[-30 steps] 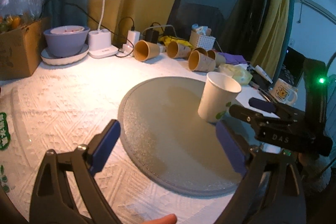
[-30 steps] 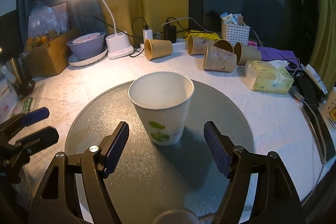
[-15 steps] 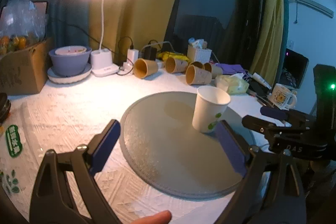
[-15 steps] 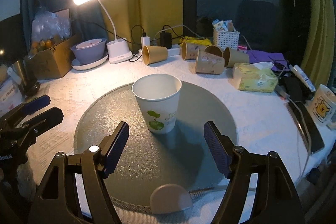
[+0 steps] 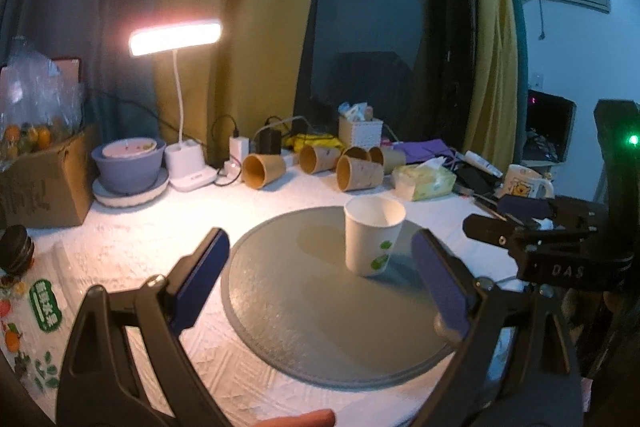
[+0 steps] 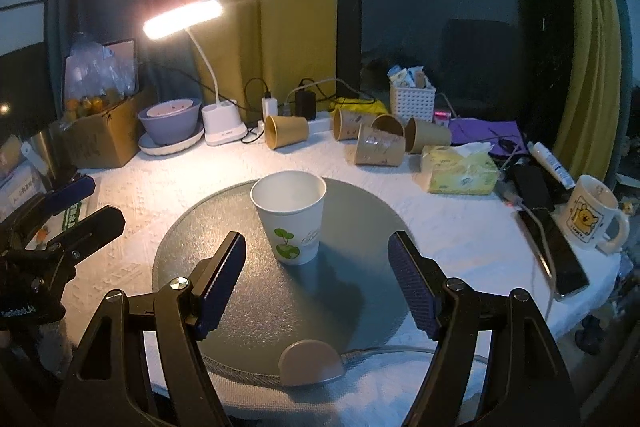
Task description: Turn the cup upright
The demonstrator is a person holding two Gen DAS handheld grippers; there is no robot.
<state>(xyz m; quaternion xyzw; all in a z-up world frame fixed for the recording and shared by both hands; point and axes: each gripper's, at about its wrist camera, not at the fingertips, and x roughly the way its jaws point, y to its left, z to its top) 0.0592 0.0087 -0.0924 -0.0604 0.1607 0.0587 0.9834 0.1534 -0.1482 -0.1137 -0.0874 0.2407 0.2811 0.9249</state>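
A lived-in home room: curtains [image 6: 292, 7], desk lamp [image 6: 182, 15], tissue pack [image 6: 460, 171], cartoon mug [image 6: 592, 213] crowding the table.

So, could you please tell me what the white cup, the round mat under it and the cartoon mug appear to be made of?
White cup: probably paper, matte, with a thin rolled rim and printed green leaves. Round mat: grey with a fine speckled, faintly glinting surface; perhaps textured glass or plastic, hard to say. Cartoon mug: likely glazed ceramic, with thick walls, a glossy sheen and a solid handle.
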